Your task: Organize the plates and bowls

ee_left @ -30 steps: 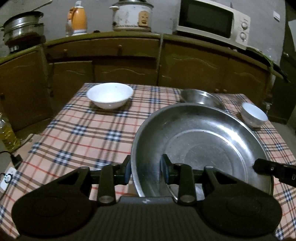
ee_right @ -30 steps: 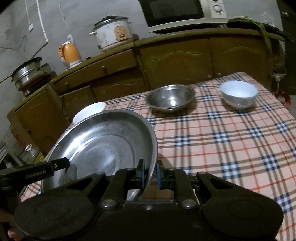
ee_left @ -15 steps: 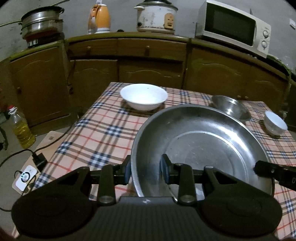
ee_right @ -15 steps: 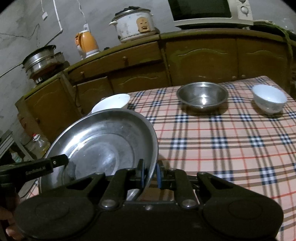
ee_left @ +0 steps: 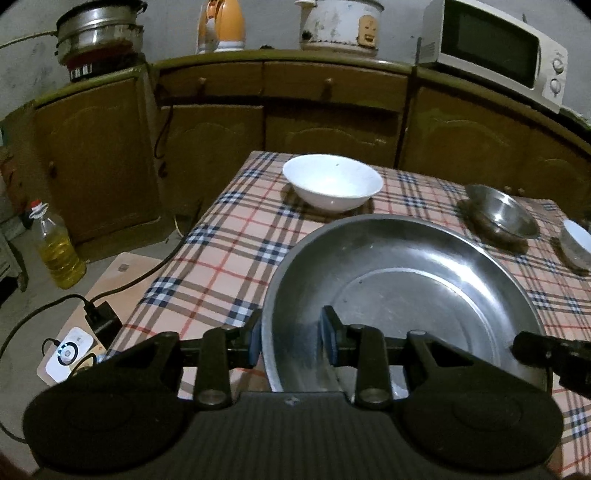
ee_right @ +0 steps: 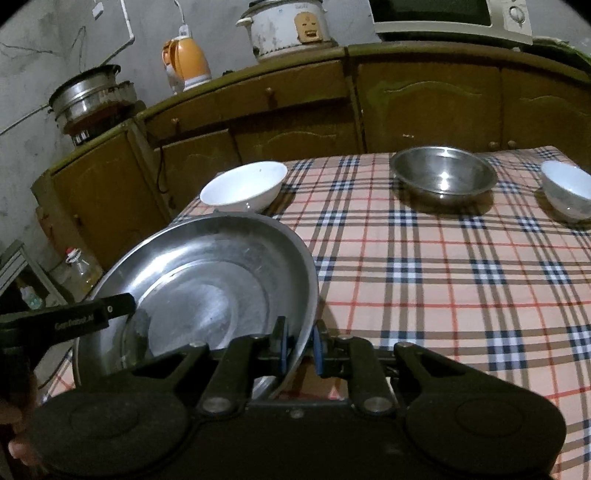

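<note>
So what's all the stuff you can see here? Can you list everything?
Big metal basin: 1, silver, near table edge, gripped on both sides
White bowl: 1, far left of table
Small metal bowl: 1, silver, far side
Small white bowl: 1, far right
Tablecloth: 1, checked
Microwave: 1, white, on the cabinet
Rice cooker: 1, white, on the cabinet
Kettle: 1, orange, on the cabinet
Steamer pot: 1, silver, left
Oil bottle: 1, yellow, on the floor
Left gripper: black
Right gripper: black
</note>
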Available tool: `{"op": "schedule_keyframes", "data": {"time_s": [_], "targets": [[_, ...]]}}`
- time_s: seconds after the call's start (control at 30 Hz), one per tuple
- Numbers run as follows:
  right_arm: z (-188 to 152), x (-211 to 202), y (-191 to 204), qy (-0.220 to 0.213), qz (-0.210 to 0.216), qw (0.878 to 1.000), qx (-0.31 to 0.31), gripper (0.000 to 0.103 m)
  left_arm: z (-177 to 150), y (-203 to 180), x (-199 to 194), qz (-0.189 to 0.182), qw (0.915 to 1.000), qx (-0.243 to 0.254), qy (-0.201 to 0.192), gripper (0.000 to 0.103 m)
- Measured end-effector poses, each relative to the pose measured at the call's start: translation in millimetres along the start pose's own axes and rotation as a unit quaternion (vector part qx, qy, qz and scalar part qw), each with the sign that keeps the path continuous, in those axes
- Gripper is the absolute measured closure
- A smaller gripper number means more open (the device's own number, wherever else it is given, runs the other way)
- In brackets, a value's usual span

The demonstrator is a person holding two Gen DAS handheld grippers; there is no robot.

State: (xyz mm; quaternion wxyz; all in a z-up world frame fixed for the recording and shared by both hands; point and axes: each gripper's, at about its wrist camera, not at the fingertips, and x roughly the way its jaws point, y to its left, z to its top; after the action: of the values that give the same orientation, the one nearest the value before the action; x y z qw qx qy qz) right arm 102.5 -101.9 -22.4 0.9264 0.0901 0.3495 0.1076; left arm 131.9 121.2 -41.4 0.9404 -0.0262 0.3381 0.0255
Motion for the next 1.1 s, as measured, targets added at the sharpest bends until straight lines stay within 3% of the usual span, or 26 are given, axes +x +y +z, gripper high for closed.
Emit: {"op": "schedule_keyframes", "data": {"time_s": [0.53, 1.1], "targets": [[-12, 48, 18, 0.030, -0.003, 0.999, -0.011, 0.084, -9, 24, 40, 0.014, 0.9997, -0.002, 0.021, 0.070], [-17, 65, 14, 0.038, 0.006, 0.999, -0.016, 0.081, -17, 27, 54, 0.031, 0.9992, -0.015, 0.023, 0.068]]}}
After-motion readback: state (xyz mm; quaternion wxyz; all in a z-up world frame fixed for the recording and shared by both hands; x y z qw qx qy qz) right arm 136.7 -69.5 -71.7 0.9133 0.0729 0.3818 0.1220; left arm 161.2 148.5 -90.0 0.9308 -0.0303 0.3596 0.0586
